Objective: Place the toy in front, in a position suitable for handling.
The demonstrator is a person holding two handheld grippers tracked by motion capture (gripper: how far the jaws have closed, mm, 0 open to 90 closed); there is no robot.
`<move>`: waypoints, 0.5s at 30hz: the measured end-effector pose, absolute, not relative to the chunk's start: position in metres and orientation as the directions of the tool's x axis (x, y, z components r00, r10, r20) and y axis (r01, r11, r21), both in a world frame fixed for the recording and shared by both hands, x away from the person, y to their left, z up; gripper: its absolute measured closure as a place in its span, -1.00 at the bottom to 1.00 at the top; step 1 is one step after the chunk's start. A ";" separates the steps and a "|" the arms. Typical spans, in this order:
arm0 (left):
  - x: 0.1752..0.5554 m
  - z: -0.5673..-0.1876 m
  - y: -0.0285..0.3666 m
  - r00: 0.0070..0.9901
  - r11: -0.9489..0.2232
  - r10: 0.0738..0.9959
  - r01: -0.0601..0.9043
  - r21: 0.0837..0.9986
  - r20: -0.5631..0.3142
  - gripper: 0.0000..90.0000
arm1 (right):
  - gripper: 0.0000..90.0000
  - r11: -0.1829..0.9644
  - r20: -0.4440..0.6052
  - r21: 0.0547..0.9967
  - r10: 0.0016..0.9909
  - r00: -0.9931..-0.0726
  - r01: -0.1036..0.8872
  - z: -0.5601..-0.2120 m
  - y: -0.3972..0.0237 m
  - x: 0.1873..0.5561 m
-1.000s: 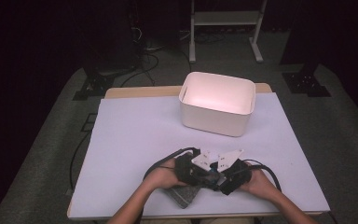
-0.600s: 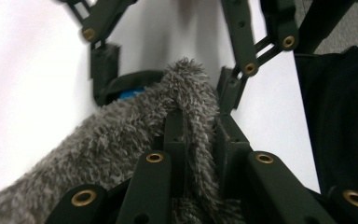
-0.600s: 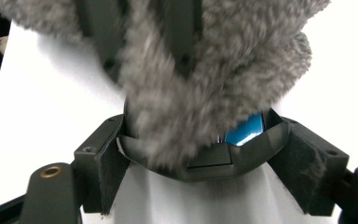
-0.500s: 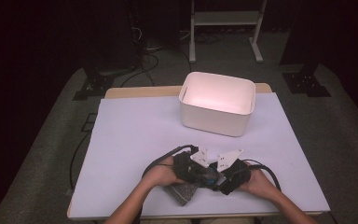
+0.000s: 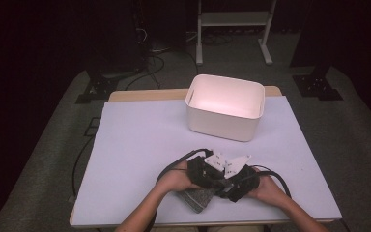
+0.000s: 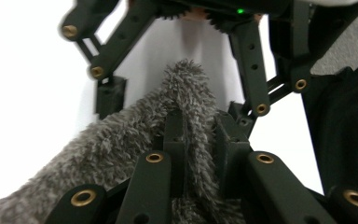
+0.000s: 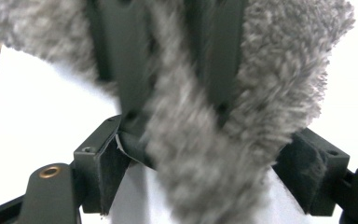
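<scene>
**Left hand-held gripper pinches grey cloth, right one stands wide around it**

Both hand-held grippers sit close together, facing each other, at the near edge of the worktop [image 5: 140,145]. Left hand-held gripper [image 6: 200,135]: jaws narrow, clamped on a fold of the fuzzy grey cloth [image 6: 121,149]; pile bulges up between and beyond its tips. The rest of the cloth trails off to the lower left of that gripper in its own view. High view: left hand-held gripper [image 5: 204,173] in the left hand [image 5: 176,180], cloth [image 5: 197,198] just under and in front of it, lying on the worktop and touching the gripper.

Right hand-held gripper [image 7: 214,154]: jaws spread wide, one pad either side of the cloth [image 7: 261,84], neither pressing on it. The left gripper's closed jaws come down from the top of this view with the cloth wrapped around them. High view: right hand-held gripper [image 5: 239,181] in the right hand [image 5: 270,189], just beside the left one, the cloth between the two.

White bin [image 5: 224,108] stands well beyond both grippers, far side of the worktop, apart from the cloth. Black cables [image 5: 174,164] loop out from the grippers on each side.
</scene>
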State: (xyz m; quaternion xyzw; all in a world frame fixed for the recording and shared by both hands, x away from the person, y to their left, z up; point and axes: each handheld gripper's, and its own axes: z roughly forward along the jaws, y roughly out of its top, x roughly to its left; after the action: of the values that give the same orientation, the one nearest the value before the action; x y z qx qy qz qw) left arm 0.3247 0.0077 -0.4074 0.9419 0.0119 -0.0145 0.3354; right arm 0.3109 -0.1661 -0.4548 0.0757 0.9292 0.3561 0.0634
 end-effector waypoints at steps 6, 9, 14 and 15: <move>0.335 -0.407 0.016 0.997 -0.778 0.068 0.070 0.625 -0.027 0.72 | -0.51 0.732 -0.055 0.674 0.189 -0.981 0.103 -0.455 -0.166 0.310; 0.335 -0.410 0.015 0.997 -0.781 0.063 0.069 0.620 -0.032 0.72 | -0.51 0.731 -0.052 0.675 0.188 -0.981 0.104 -0.455 -0.166 0.311; 0.342 -0.407 0.028 0.993 -0.785 0.098 0.116 0.609 -0.063 0.68 | -0.50 0.729 -0.049 0.676 0.185 -0.982 0.103 -0.455 -0.166 0.312; 0.342 -0.407 0.028 0.993 -0.785 0.098 0.116 0.609 -0.063 0.69 | -0.50 0.729 -0.049 0.676 0.185 -0.982 0.103 -0.455 -0.166 0.312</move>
State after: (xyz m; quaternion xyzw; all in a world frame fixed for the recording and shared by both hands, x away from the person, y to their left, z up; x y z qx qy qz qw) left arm 0.3419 0.0281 -0.4071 0.9446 0.0566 -0.0141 0.3231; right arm 0.3116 -0.1664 -0.4553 0.0775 0.9281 0.3596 0.0564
